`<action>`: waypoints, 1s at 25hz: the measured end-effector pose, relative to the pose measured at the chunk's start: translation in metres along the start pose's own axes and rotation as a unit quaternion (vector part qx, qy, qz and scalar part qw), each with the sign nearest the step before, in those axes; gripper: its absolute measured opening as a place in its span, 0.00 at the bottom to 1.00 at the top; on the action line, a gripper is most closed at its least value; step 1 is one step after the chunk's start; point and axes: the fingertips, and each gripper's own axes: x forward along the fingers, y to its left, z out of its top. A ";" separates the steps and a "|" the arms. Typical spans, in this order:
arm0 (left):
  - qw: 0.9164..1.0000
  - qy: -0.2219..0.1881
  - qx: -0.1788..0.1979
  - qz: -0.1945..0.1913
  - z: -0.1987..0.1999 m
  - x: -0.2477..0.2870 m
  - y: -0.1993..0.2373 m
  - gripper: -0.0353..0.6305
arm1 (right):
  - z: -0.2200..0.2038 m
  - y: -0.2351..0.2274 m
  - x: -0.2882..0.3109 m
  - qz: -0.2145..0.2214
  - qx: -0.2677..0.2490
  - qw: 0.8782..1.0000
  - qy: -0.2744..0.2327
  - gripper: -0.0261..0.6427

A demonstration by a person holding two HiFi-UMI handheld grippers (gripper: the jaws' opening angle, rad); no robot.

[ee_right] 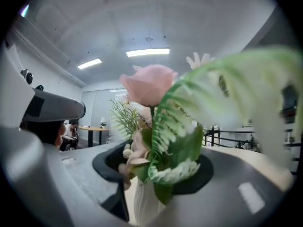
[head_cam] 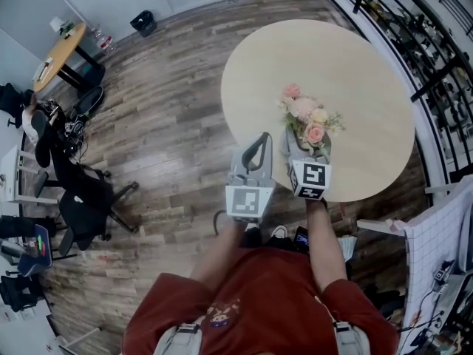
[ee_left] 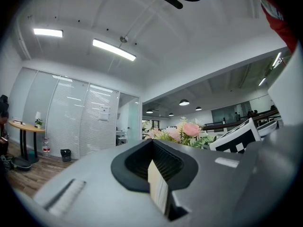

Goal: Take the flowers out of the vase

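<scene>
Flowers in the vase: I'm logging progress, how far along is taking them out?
Done: nothing; the pink and cream flowers sit in the white vase on the round pale wooden table. In hand: the right gripper brackets the vase; contact unclear. The left gripper waits empty. Left: lifting the flowers out.

**Flowers in vase, upright on table**

Flowers (head_cam: 307, 118): pink, cream & white blooms w/ green fern fronds, seated upright in a white vase (ee_right: 144, 203). Vase is stood near the front edge of the round table (head_cam: 355, 72) & is clamped btw. the right gripper (ee_right: 158, 168) jaws.
</scene>
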 end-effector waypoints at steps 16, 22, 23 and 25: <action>1.000 -0.004 -0.004 -0.006 0.001 0.001 -0.001 0.06 | 0.007 0.001 -0.006 -0.003 -0.003 1.000 -0.012 0.31; 1.000 -0.008 -0.001 -0.012 0.003 0.003 -0.004 0.06 | 0.012 0.001 -0.011 0.001 -0.008 1.000 -0.016 0.31; 1.000 -0.009 -0.001 -0.013 0.003 0.003 -0.004 0.06 | 0.013 0.001 -0.011 0.000 -0.008 1.000 -0.016 0.30; 1.000 -0.007 -0.004 -0.013 0.002 0.003 -0.004 0.06 | 0.015 0.002 -0.012 0.000 -0.008 1.000 -0.017 0.30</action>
